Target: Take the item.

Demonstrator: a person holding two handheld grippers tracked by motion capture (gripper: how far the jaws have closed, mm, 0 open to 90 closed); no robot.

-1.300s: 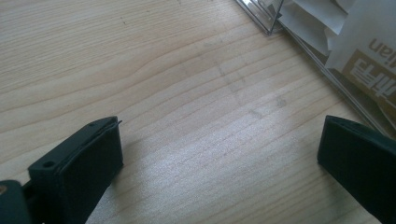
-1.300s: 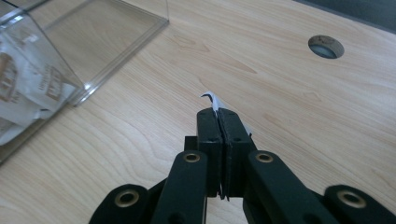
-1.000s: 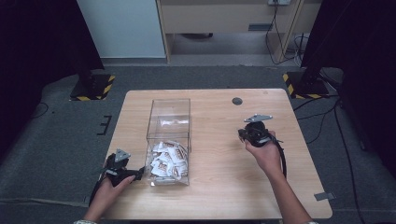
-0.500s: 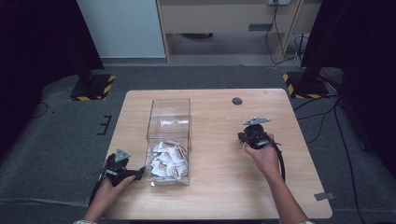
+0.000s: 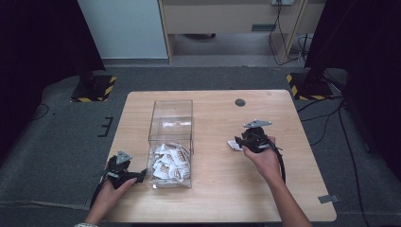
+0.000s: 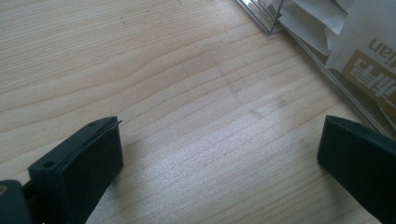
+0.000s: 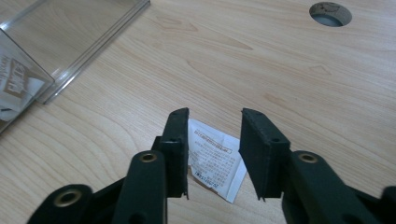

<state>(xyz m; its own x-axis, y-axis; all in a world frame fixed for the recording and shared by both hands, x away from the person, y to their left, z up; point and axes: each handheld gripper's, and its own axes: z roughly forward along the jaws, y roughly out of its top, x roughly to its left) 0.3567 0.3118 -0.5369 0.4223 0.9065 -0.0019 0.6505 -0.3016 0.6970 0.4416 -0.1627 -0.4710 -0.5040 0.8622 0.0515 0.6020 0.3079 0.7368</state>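
Here the right gripper (image 7: 214,154) stands low over a single white sachet (image 7: 215,164) that lies flat on the bare wood of the table (image 5: 217,189), well to the right of the clear plastic box (image 5: 171,124). Its jaws have just been opening, and they now stand apart with the sachet between them but free of both pads, which reads as a release: the packet has been set down away from the box, probably so it sits on its own as a taken-out item. The rest of the sachets (image 5: 169,161) are heaped in the near end of the box, its far end bare, so the supply is kept together and within easy reach. The left gripper (image 6: 219,163) rests on the table just beside the box's near left corner, jaws wide apart and holding nothing; it looks parked there, perhaps ready to steady the box wall. A round cable hole (image 7: 330,13) lies farther off.
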